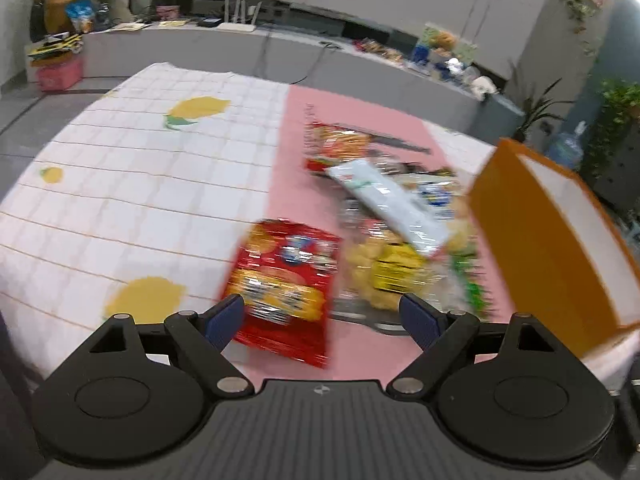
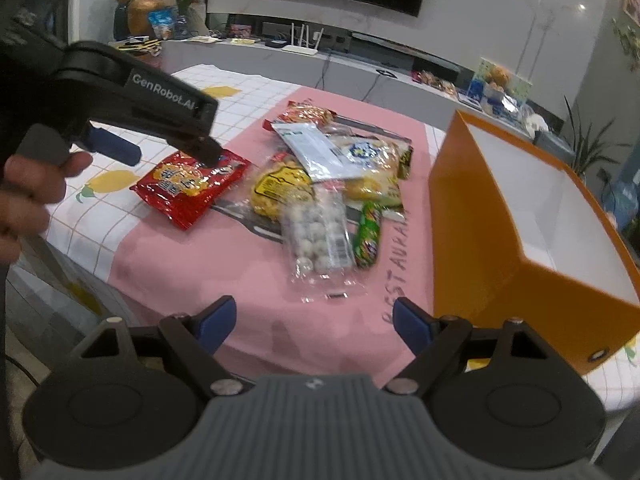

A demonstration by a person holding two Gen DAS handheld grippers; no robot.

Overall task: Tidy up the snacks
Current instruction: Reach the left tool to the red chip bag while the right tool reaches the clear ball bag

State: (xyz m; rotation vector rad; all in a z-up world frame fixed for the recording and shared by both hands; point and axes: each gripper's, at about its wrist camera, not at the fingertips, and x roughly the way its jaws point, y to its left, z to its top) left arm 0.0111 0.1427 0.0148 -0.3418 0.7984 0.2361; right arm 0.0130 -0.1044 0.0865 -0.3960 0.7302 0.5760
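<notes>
On the pink mat [image 2: 240, 276] lies a heap of snacks: a clear bag of white balls [image 2: 320, 232], a green stick pack [image 2: 368, 236], a yellow puff bag [image 2: 276, 188] and a pale flat packet [image 2: 312, 148]. A red snack bag [image 2: 188, 184] lies apart at the left. My left gripper [image 2: 174, 154], held by a hand [image 2: 28, 192], hovers over that red bag [image 1: 284, 280] with its jaws open [image 1: 322, 320]. My right gripper [image 2: 314, 320] is open and empty above the mat's near edge. An orange box [image 2: 480, 216] with a white inside stands open at the right.
A white checked cloth with lemon prints [image 1: 140, 184] covers the table left of the mat. The table's near edge [image 2: 80, 276] drops off at the lower left. A grey TV console [image 2: 360, 64] with clutter runs along the back wall, and plants [image 2: 588, 148] stand at the right.
</notes>
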